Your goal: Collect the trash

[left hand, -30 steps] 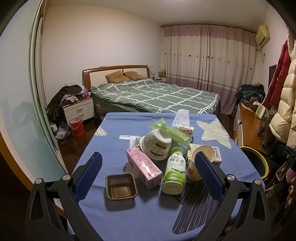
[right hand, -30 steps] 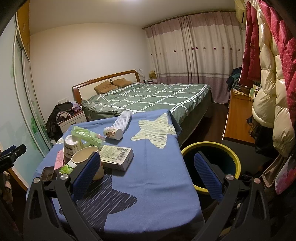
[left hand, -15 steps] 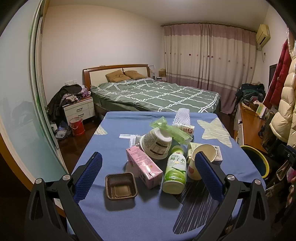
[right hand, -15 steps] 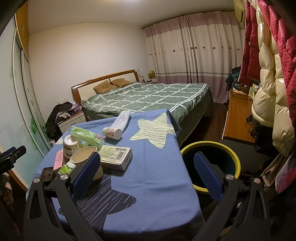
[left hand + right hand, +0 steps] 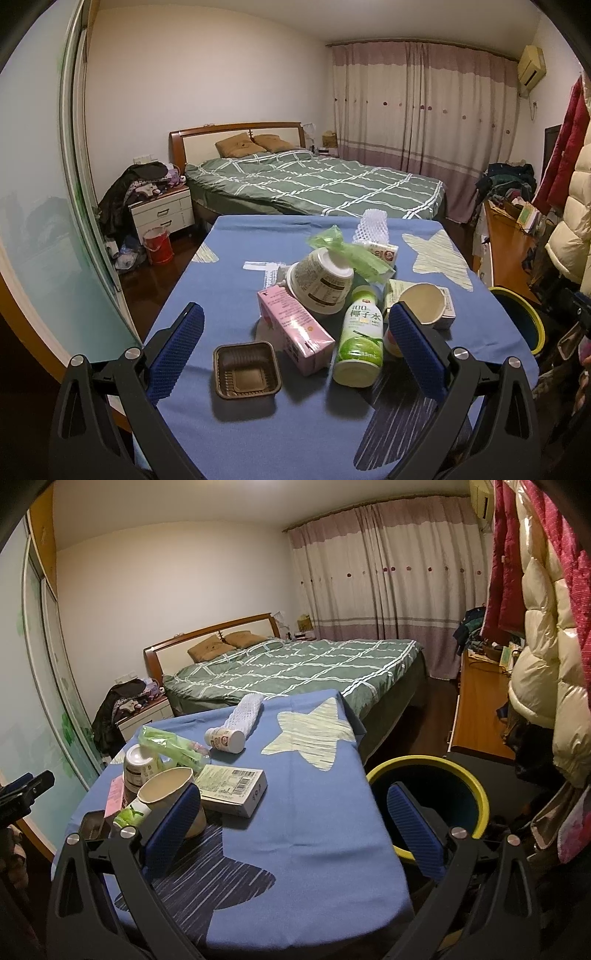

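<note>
Trash lies in a heap on the blue star-patterned tablecloth [image 5: 236, 266]: a brown plastic tray [image 5: 245, 370], a pink carton [image 5: 293, 328], a green coconut-water bottle [image 5: 360, 339], an overturned white tub [image 5: 321, 286], a paper cup [image 5: 421, 303], a green bag [image 5: 347, 254] and a white foam net sleeve [image 5: 371, 229]. My left gripper [image 5: 295, 350] is open and empty, hovering over the tray and carton. My right gripper [image 5: 291, 823] is open and empty over the table's right part, with the paper cup [image 5: 170, 786] and a flat box [image 5: 232, 784] at its left. A small white bottle [image 5: 225, 738] lies further back.
A yellow-rimmed bin [image 5: 428, 771] stands on the floor beside the table's right edge; it also shows in the left wrist view [image 5: 517, 317]. A green bed [image 5: 314, 184] lies beyond the table. Jackets [image 5: 543, 627] hang at the right. A nightstand [image 5: 162, 214] and red bucket [image 5: 159, 245] are at the left.
Both grippers have barely shifted. Nothing on the table has moved and both stay open.
</note>
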Available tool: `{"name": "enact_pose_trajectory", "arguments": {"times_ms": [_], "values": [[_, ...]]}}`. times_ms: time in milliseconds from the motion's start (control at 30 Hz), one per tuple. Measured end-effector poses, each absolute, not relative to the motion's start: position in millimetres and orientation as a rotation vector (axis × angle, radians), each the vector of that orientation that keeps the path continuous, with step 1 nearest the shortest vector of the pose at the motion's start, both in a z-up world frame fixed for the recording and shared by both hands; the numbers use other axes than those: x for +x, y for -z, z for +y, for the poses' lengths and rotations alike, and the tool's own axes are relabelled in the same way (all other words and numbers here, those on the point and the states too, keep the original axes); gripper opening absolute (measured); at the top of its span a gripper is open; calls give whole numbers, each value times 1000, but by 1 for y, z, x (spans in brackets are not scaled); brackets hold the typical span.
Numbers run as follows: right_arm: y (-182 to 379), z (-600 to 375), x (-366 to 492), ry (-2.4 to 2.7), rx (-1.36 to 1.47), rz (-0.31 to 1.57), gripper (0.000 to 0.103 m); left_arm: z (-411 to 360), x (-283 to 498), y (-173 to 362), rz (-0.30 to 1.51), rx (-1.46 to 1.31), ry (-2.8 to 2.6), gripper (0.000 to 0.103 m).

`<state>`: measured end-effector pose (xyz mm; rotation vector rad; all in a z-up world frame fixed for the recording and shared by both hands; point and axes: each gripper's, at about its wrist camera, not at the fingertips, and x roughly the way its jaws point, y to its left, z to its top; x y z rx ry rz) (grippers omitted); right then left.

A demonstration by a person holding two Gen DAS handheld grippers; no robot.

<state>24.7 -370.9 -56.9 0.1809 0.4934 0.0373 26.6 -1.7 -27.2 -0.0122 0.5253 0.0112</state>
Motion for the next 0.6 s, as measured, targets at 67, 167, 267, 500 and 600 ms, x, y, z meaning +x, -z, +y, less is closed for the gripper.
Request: {"name": "enact_pose_trajectory", "arguments": {"times_ms": [67, 167, 267, 500, 600], "values": [[60, -366, 32, -54, 173, 506, 97, 2, 31, 28, 525, -14, -6, 99], [64, -354, 44, -96, 153, 525, 97, 9, 37, 29, 508, 1, -24, 99], [66, -338, 63, -149, 139, 551, 97, 18, 48, 26, 492, 0, -52, 99], [54, -284, 120, -292, 39, 554, 97, 46, 89, 27, 481, -28, -86, 99], [47, -261, 151, -370, 12, 568, 97, 59, 113, 29, 487, -43, -94, 99]]}}
